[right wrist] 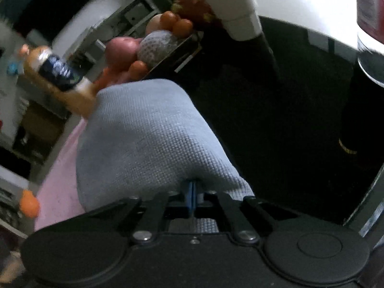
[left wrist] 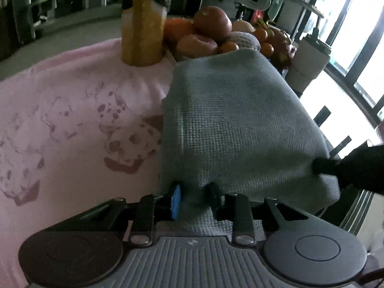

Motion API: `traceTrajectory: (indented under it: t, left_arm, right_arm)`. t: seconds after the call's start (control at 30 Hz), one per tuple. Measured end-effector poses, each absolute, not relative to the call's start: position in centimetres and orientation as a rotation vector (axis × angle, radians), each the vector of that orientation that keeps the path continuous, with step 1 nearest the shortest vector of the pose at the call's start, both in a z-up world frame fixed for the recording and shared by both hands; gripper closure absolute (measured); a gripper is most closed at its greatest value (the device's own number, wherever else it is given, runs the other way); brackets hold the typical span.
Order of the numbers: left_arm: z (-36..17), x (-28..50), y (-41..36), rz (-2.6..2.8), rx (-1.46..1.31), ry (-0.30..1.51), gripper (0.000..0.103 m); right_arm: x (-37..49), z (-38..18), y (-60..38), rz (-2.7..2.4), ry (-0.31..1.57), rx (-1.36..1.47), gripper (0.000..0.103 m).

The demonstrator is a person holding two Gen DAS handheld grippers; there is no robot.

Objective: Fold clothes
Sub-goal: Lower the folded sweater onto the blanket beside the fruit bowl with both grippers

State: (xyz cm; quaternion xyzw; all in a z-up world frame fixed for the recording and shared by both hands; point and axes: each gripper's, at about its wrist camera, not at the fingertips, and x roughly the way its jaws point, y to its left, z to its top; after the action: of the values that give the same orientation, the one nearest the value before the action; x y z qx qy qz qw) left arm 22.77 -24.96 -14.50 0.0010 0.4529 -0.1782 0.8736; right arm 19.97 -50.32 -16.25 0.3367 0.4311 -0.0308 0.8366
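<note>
A grey-blue waffle-weave towel (left wrist: 240,124) hangs raised over a pink garment (left wrist: 72,129) printed with spotted dogs, which lies flat on the table. My left gripper (left wrist: 195,198) holds the towel's near edge, the cloth bunched between a blue-padded finger (left wrist: 176,200) and a black one. In the right wrist view my right gripper (right wrist: 193,195) is shut tight on another edge of the towel (right wrist: 144,139). Its dark tip also shows in the left wrist view, pinching the towel's right corner. Part of the pink garment (right wrist: 60,175) shows below the towel on the left.
Behind the towel stand a tall yellow bottle (left wrist: 141,28), a tray piled with fruit (left wrist: 211,31) and a white cup (left wrist: 309,60). The dark tabletop (right wrist: 276,120) stretches to the right, with a dark container (right wrist: 360,110) on it. Chairs and bright windows lie beyond.
</note>
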Motion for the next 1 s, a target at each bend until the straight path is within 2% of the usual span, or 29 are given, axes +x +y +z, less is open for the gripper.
traceTrajectory:
  t: [0.03,0.07,0.17,0.33,0.47,0.57,0.67,0.73,0.9,1.0]
  left_arm:
    - [-14.0,22.5,-24.7,-0.384,-0.014,0.939,0.078]
    - [-13.3,22.2,-24.4,-0.403,-0.033,0.926,0.079]
    - [-11.1,22.4,-24.4,-0.449,-0.071,0.849,0.072]
    - [-11.1,27.6,-26.9,-0.257,0.018,0.841,0.073]
    - [-13.8,31.1,-27.7,-0.191,0.030,0.912,0.071]
    - [-14.8,31.1,-28.3,-0.173,0.055,0.913,0.071]
    - [-14.6,29.6,-28.1,-0.178,0.066,0.913,0.062]
    - [-14.3,28.4,-27.9,-0.185,0.075,0.914,0.061]
    - [-13.5,25.3,-27.3,-0.201,0.096,0.918,0.063]
    - [-13.1,23.5,-26.9,-0.211,0.108,0.921,0.061]
  right_arm:
    - [19.5,-15.7,-50.4,-0.058,0.893,0.724,0.101]
    - [19.0,-15.1,-50.4,-0.051,0.873,0.735,0.096]
    - [17.6,-13.3,-50.9,-0.010,0.742,0.773,0.095]
    - [21.2,-12.4,-50.8,-0.005,0.613,0.741,0.095]
    - [24.8,-14.7,-50.3,-0.032,0.677,0.744,0.095]
    - [26.5,-16.2,-49.4,-0.068,0.740,0.665,0.099]
    - [27.0,-16.7,-49.1,-0.101,0.774,0.651,0.100]
    - [26.8,-16.4,-49.4,-0.107,0.773,0.681,0.099]
    - [22.6,-13.1,-49.4,-0.103,0.778,0.720,0.089]
    - [19.6,-11.9,-49.0,-0.105,0.805,0.697,0.088]
